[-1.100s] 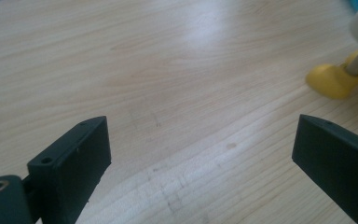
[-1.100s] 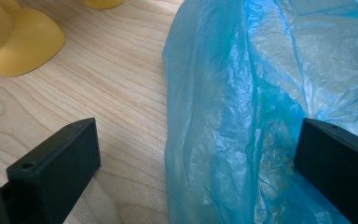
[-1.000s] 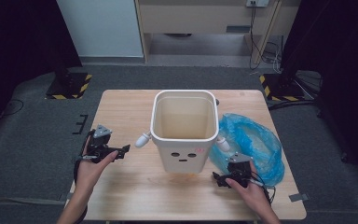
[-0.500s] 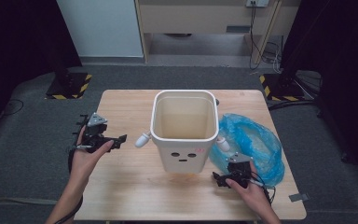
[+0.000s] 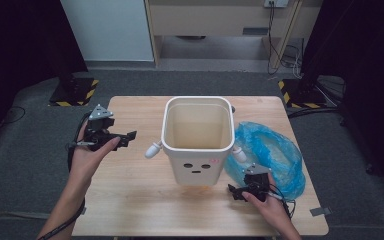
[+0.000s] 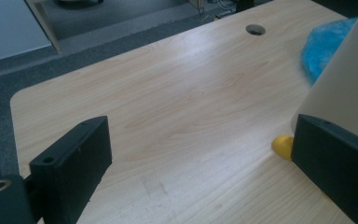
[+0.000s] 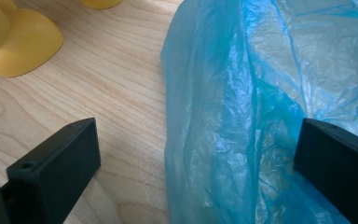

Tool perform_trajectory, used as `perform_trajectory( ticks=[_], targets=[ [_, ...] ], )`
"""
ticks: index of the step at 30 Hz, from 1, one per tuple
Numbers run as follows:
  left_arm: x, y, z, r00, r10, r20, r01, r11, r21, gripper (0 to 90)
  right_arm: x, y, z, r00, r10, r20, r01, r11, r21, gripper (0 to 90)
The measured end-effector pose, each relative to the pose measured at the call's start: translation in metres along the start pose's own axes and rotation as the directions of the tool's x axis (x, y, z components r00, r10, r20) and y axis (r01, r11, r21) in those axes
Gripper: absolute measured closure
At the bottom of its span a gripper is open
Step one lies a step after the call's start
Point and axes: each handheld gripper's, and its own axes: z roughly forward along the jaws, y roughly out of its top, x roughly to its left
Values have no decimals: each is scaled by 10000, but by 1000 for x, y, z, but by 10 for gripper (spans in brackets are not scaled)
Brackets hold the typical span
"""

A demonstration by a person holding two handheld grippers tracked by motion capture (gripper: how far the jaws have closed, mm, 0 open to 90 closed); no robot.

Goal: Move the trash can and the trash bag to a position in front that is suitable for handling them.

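High view is showing the blue plastic bag [image 5: 272, 155] lying right of the white bin [image 5: 198, 140]; the right gripper [image 5: 236, 190] is gaping beside the bag, the left gripper [image 5: 128, 137] gaping over the table [image 5: 130, 200].

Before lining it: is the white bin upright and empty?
Upright and empty: the bin stands open-top on the table, inside bare.

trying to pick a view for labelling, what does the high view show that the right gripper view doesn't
High view alone: the whole white bin with its open top and face, the left hand-held gripper, the person's forearms. Right gripper view alone: close-up wrinkles of the blue bag between the open jaws of the right hand-held gripper, and the bin's yellow feet. Shared: bag, wooden table.
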Motion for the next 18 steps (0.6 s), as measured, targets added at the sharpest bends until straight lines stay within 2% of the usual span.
perform_trajectory(
  ticks=[10,18],
  targets=[
    [-5,30,-5,9996,236,145,-231,9992,-333,48,0,0,0,10000,1,0,-1,10000,2,4],
    [-8,48,-9,9991,392,187,-383,9983,-444,50,0,0,0,10000,-11,6,11,10000,-3,4]
  ],
)
